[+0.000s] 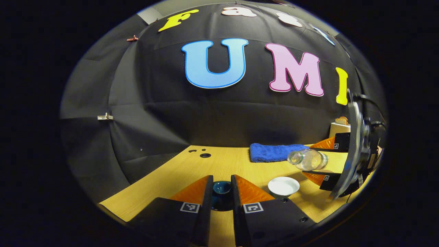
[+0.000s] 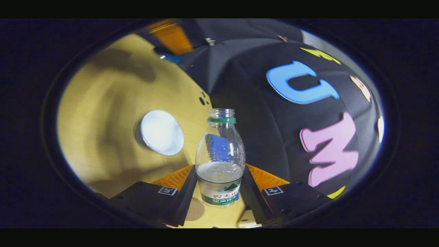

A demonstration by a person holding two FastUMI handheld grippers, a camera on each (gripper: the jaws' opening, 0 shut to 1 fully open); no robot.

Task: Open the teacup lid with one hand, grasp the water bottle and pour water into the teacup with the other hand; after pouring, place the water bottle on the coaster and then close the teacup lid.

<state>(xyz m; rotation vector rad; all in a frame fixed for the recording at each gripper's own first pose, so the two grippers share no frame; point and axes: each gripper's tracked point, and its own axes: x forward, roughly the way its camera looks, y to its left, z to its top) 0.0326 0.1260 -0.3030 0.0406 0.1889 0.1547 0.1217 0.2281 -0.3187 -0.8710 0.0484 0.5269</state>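
My left gripper [image 1: 222, 178] is shut on a dark teal teacup lid [image 1: 222, 191], held just above the wooden table [image 1: 219, 161]. The white teacup [image 1: 283, 186] stands uncovered to its right. My right gripper [image 1: 320, 160] holds a clear, uncapped water bottle [image 1: 308, 159] tilted on its side, mouth pointing left, above and behind the cup. In the right gripper view the bottle [image 2: 220, 161], partly filled, sits between my right gripper [image 2: 220, 168] fingers, with the teacup [image 2: 161, 132] to the left. No stream of water shows.
A folded blue towel [image 1: 274, 152] lies at the back of the table, behind the bottle. A small white box [image 1: 339, 128] stands at the far right by the wall. Several dark holes [image 1: 204, 155] mark the table's back left corner.
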